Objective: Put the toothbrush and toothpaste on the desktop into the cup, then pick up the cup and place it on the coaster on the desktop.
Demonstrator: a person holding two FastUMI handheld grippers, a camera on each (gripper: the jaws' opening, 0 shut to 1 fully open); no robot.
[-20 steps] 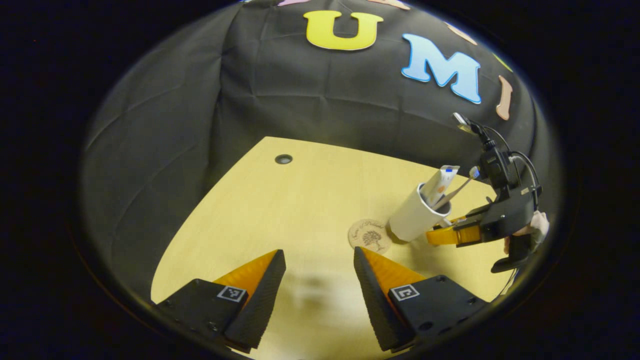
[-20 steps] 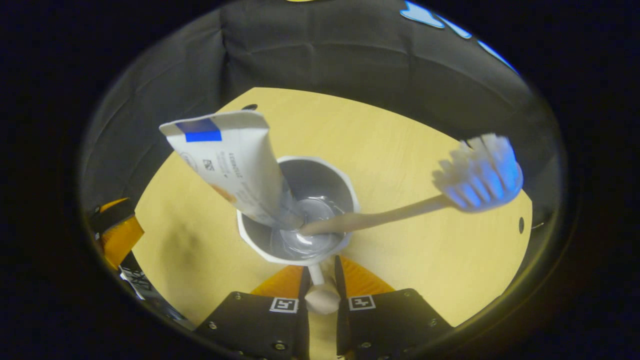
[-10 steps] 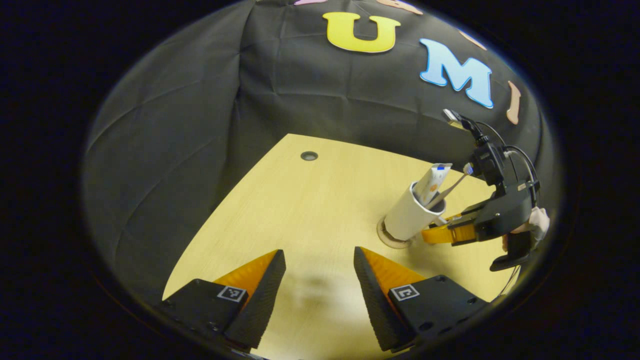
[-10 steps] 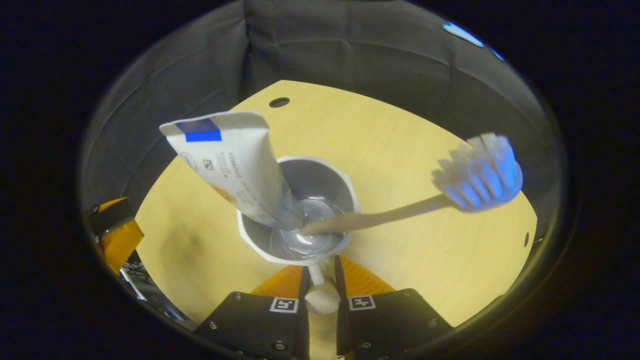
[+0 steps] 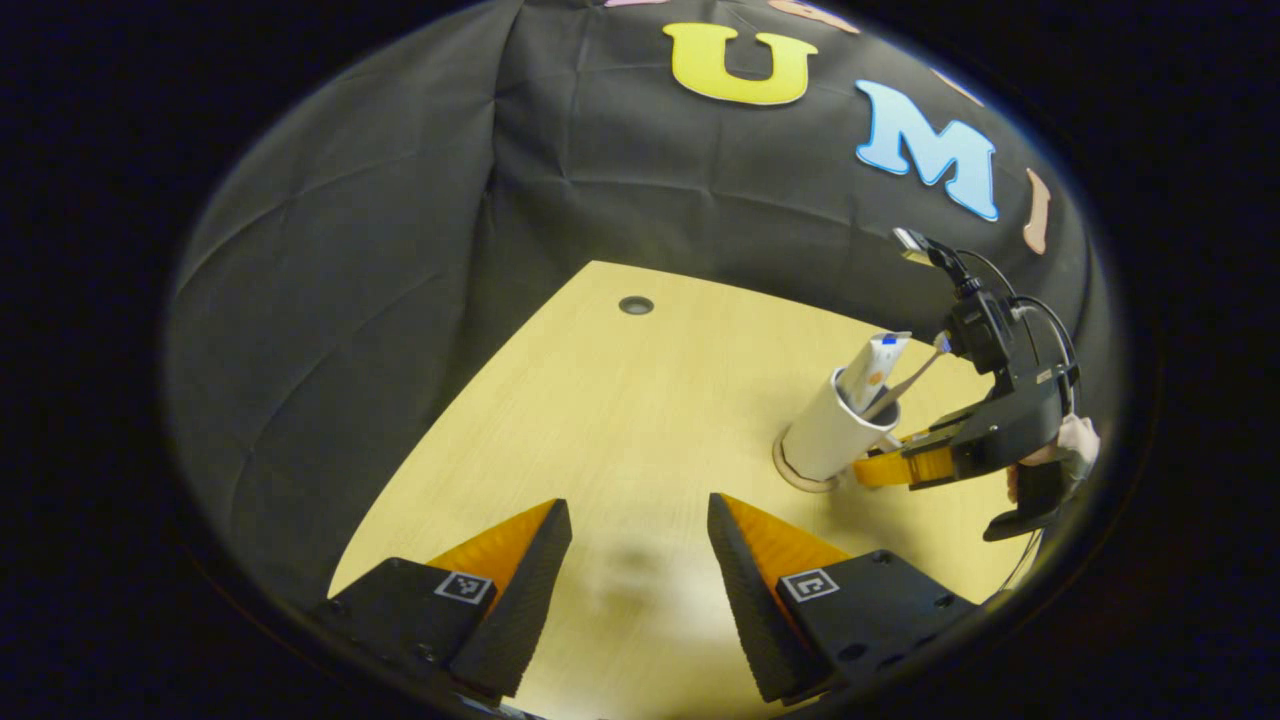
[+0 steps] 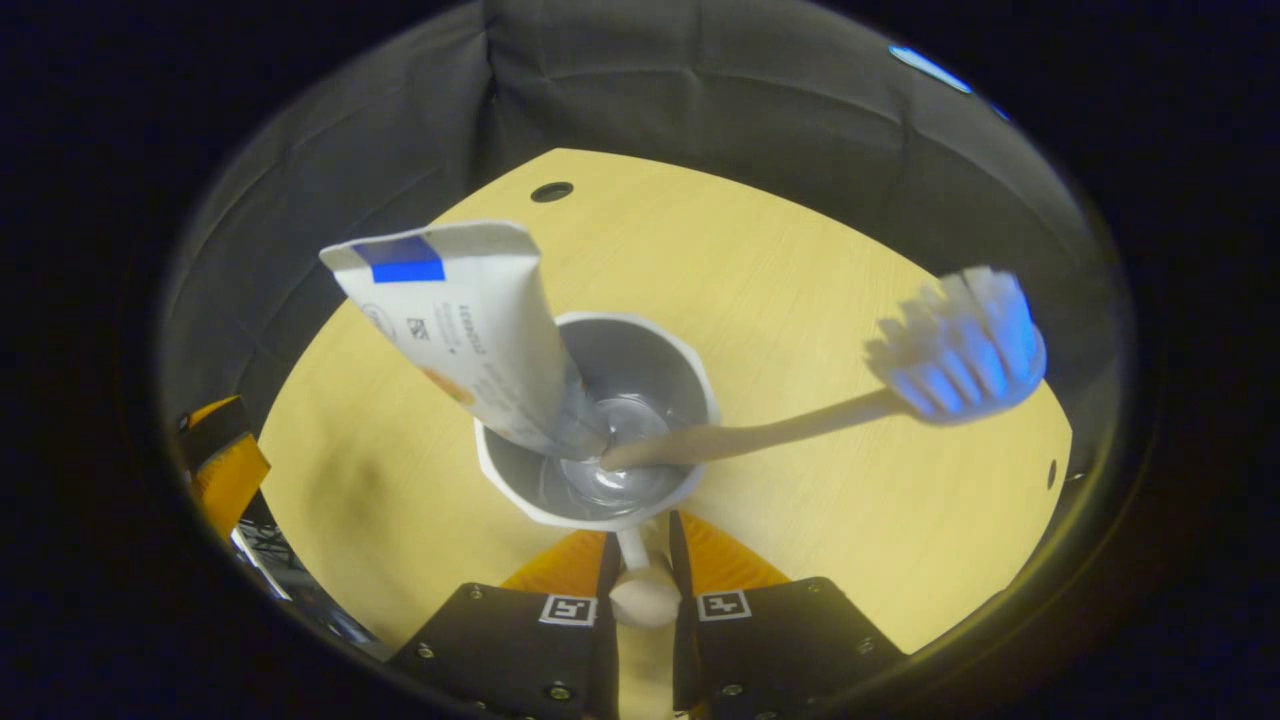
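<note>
Cup in level right gripper

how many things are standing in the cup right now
2. The toothpaste leans against the cup rim's left side in the right gripper view; the toothbrush leans out to the right, bristles up. Nothing else shows on the cup's bottom.

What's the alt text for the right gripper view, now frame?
Looking down into a white cup whose handle is clamped by the right gripper. A toothpaste tube and a toothbrush with bristles up lean out of the cup, over a pale wooden desktop.
</note>
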